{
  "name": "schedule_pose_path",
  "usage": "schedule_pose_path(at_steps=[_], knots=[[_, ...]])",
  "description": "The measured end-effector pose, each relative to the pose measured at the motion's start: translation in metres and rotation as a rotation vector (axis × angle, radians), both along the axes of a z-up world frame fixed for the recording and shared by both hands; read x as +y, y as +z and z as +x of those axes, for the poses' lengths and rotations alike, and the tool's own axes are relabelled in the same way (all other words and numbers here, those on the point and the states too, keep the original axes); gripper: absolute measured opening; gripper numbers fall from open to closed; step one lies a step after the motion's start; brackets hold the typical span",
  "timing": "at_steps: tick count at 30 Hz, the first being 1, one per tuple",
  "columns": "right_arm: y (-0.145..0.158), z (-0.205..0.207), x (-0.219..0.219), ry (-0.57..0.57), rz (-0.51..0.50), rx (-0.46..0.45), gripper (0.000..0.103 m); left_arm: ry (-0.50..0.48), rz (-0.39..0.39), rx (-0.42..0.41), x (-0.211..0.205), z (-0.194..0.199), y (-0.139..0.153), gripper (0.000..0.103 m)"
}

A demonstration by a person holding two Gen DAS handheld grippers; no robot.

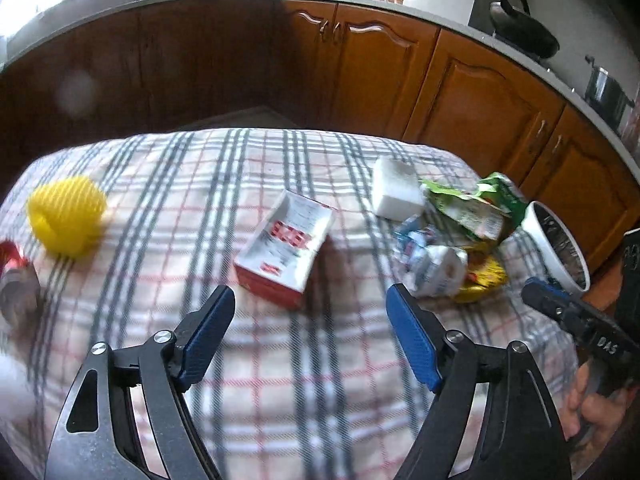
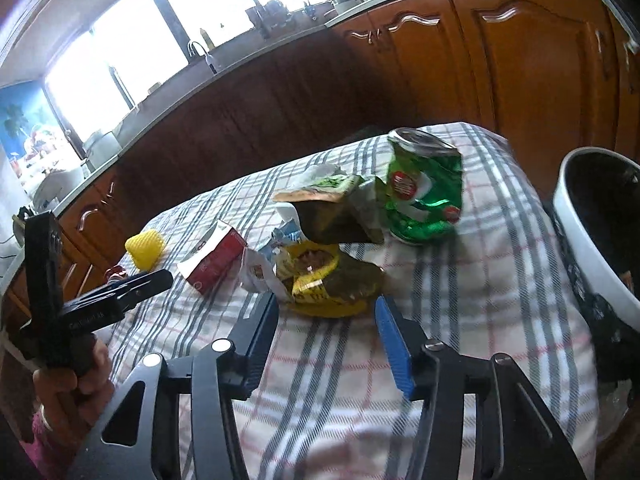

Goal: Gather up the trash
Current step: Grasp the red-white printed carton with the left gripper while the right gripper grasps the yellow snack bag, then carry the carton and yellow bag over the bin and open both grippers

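On the plaid tablecloth (image 1: 280, 380) lies a red and white carton (image 1: 286, 248) (image 2: 218, 264), just ahead of my left gripper (image 1: 309, 292), which is open and holds nothing. To its right sits a pile of trash: a crumpled white wrapper (image 1: 432, 268), a yellow wrapper (image 2: 328, 284), a torn green and brown pouch (image 2: 332, 208) and a dented green can (image 2: 426, 192). My right gripper (image 2: 326, 302) is open, its tips just short of the yellow wrapper, with nothing between them.
A white bin with a dark liner (image 2: 592, 240) (image 1: 556, 248) stands at the table's right edge. A yellow ribbed ball (image 1: 68, 216), a red can (image 1: 10, 268) and a white block (image 1: 396, 192) also lie on the cloth. Wooden kitchen cabinets (image 1: 460, 92) stand behind.
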State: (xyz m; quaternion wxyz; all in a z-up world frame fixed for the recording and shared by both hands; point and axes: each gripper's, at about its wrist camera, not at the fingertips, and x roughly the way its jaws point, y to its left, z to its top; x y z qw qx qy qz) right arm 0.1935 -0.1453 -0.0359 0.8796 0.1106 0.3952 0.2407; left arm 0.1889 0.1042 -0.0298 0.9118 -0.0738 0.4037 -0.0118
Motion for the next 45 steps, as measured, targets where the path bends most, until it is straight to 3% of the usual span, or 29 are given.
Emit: schedule_pose_path(at_steps=[3,6,8,10,12,14,15,19,25,35,45], knots=[[-0.001,0.01,0.013,0.016,-0.034,0.0,0.05,-0.036,0.029,0.019,0.006,0.019,-0.005,0.085],[-0.006,0.022,0.025,0.038,-0.062,0.02,0.042,-0.073,0.056,0.033,0.008,0.036,-0.012,0.09],[-0.011,0.027,0.03,0.042,-0.067,0.043,0.028,-0.08,0.084,0.05,0.01,0.05,-0.019,0.091],[-0.014,0.026,0.034,0.036,-0.057,0.061,0.024,-0.099,0.085,0.071,0.012,0.061,-0.027,0.091],[-0.012,0.02,0.035,0.029,-0.06,0.055,0.0,-0.106,0.081,0.073,0.012,0.064,-0.032,0.09],[-0.009,0.012,0.034,0.015,-0.049,0.057,0.0,-0.118,0.074,0.073,0.011,0.064,-0.035,0.072],[-0.006,0.007,0.031,0.002,-0.037,0.055,0.0,-0.128,0.068,0.079,0.01,0.065,-0.036,0.049],[0.006,-0.01,0.018,-0.043,-0.02,0.029,0.0,-0.149,0.064,0.065,0.008,0.057,-0.034,0.048],[0.015,-0.034,-0.009,-0.091,0.02,0.008,0.0,-0.19,0.004,-0.004,-0.004,0.02,-0.005,0.048],[0.017,-0.058,-0.06,-0.128,0.037,0.016,0.0,-0.307,-0.139,-0.076,-0.072,-0.024,0.031,0.047],[0.02,-0.074,-0.127,-0.207,0.079,0.006,0.0,-0.395,-0.105,-0.095,-0.156,-0.036,0.037,0.047]])
